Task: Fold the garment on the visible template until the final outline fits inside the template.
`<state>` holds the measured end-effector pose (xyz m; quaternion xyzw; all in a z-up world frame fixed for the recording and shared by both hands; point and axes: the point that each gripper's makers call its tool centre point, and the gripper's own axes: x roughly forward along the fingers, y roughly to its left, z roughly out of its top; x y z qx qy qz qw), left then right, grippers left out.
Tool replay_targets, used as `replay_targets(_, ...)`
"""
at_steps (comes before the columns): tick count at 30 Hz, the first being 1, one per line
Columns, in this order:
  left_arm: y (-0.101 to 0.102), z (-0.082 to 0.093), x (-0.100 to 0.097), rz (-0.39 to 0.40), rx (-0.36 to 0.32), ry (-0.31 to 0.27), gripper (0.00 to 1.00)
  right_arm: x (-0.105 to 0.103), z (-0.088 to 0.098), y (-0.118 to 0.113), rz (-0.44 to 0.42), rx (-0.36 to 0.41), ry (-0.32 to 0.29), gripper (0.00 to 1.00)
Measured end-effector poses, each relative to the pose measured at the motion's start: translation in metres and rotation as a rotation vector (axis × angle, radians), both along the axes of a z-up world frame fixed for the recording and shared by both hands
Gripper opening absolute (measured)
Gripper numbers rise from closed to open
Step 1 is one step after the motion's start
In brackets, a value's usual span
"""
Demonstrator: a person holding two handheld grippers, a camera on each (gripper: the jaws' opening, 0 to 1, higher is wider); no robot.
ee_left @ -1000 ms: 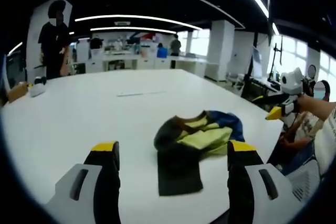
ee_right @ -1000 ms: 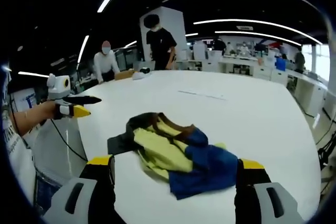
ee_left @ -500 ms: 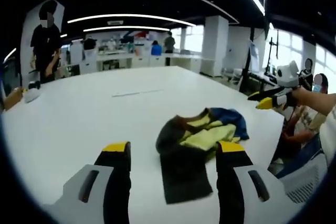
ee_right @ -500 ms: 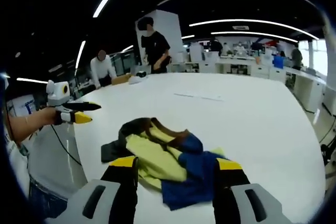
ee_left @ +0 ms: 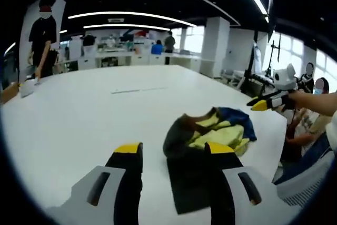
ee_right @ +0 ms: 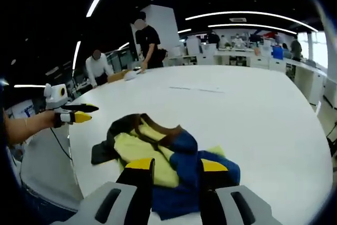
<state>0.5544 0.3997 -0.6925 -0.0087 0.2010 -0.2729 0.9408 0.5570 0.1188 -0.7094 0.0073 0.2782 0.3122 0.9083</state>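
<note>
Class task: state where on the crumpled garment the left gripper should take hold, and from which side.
Probably the flat dark flap of the garment, approached from its near free edge: it lies spread and single-layered before the left gripper, while the rest is bunched.

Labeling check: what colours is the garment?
Yellow, blue, brown and black patches on the garment; clearest in the right gripper view.

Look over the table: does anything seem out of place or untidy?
The garment lies crumpled in a heap near the table edge, layers bunched, not spread flat. No template outline is discernible under it. Nothing looks spilled or damaged.
</note>
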Motion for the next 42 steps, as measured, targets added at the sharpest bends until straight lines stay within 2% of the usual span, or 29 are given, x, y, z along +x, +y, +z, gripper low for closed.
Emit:
replay_targets(9,-0.008,-0.015,0.017,-0.027,0.016,0.028,0.37,0.005,-0.018,0.001,0.023,-0.029,0.028,0.23)
replay_targets(16,-0.022,-0.028,0.028,-0.060,0.012,0.050,0.34,0.010,-0.030,0.001,0.016,-0.045,0.054,0.17)
replay_targets(22,-0.029,-0.046,0.038,-0.094,0.046,0.086,0.33,0.014,-0.034,-0.001,0.002,-0.051,0.057,0.11)
replay_targets(25,-0.031,-0.048,0.041,-0.102,0.043,0.092,0.33,0.014,-0.036,-0.001,0.000,-0.057,0.062,0.08)
replay_targets(27,-0.033,-0.049,0.043,-0.110,0.045,0.091,0.31,0.014,-0.037,-0.001,-0.008,-0.035,0.073,0.06)
replay_targets(32,-0.036,-0.058,0.045,-0.128,0.056,0.120,0.24,0.015,-0.038,-0.001,-0.023,-0.018,0.083,0.03)
replay_targets(34,-0.034,-0.064,0.048,-0.114,0.066,0.137,0.18,0.016,-0.039,0.000,-0.023,-0.021,0.079,0.02)
replay_targets(35,-0.032,-0.068,0.048,-0.094,0.064,0.165,0.15,0.016,-0.039,0.000,-0.021,-0.027,0.076,0.02)
replay_targets(38,-0.034,-0.066,0.047,-0.077,0.015,0.169,0.09,0.015,-0.040,0.000,-0.020,-0.041,0.066,0.00)
replay_targets(40,-0.035,-0.068,0.044,-0.080,0.009,0.181,0.01,0.015,-0.040,0.001,-0.020,-0.040,0.061,0.00)
replay_targets(42,-0.034,-0.067,0.042,-0.072,0.021,0.178,0.00,0.016,-0.040,0.002,-0.019,-0.037,0.058,0.00)
